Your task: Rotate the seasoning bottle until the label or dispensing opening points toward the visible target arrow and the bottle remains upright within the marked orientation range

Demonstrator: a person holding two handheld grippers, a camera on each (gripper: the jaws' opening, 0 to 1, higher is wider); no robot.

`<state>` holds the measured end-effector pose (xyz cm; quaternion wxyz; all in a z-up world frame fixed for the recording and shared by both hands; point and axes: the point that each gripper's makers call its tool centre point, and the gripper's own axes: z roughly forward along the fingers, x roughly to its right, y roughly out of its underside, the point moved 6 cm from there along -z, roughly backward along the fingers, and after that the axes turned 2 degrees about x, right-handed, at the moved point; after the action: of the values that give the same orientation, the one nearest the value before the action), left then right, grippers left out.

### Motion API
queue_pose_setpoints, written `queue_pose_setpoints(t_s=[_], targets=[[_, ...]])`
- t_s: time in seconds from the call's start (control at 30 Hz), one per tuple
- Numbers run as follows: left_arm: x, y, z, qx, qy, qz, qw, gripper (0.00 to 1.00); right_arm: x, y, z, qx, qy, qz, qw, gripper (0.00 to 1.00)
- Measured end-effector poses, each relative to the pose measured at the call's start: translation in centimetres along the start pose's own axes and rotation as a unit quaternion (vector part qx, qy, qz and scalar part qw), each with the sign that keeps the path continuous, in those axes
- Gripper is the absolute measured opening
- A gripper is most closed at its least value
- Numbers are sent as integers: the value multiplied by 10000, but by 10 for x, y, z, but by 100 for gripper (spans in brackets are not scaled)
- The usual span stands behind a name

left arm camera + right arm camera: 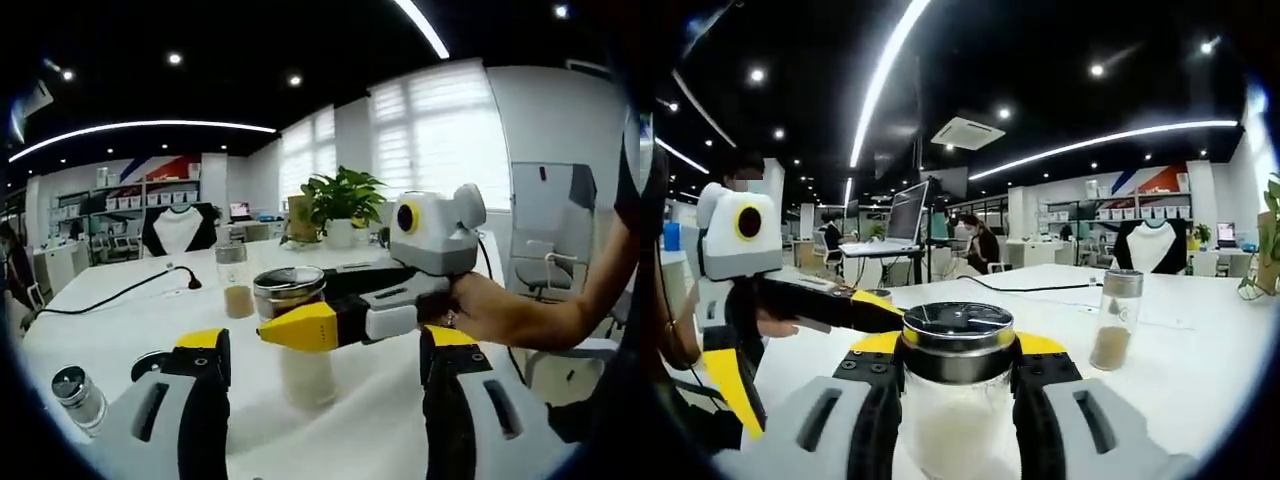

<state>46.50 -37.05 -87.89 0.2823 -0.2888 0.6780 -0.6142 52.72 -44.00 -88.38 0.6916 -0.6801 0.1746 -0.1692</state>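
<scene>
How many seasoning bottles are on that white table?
3: one gripped bottle in the right gripper, one farther bottle with brown powder behind, one small bottle lying at the left edge. Others may be hidden.

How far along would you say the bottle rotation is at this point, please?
Done: the right tool has closed on the seasoning bottle just under its metal cap, and the bottle stands upright on the table. In hand: that grip. Left: the turn itself; no arrow is visible to check against. The left tool is open.
</scene>
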Motion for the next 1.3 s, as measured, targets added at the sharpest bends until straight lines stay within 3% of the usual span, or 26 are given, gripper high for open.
queue_pose_setpoints(t_s=[0.37, 0.47, 0.53, 0.83, 1.3], targets=[[4, 6, 6, 56, 218, -75, 9997, 83, -10, 0, -2, 7, -209, 20, 9998, 39], [5, 17, 7, -291, 228, 295, 9989, 81, -12, 1, -3, -15, -280, 52, 9996, 39], [8, 21, 9, -342, 221, 296, 9987, 81, -14, 2, -4, -39, -334, 62, 9994, 39], [3, 26, 13, 29, 332, -217, 9992, 81, -21, 3, -8, -47, -514, -43, 9987, 39], [-4, 36, 22, -99, 445, 117, 9989, 74, -20, 3, -14, -44, -1111, -54, 9938, 39]])
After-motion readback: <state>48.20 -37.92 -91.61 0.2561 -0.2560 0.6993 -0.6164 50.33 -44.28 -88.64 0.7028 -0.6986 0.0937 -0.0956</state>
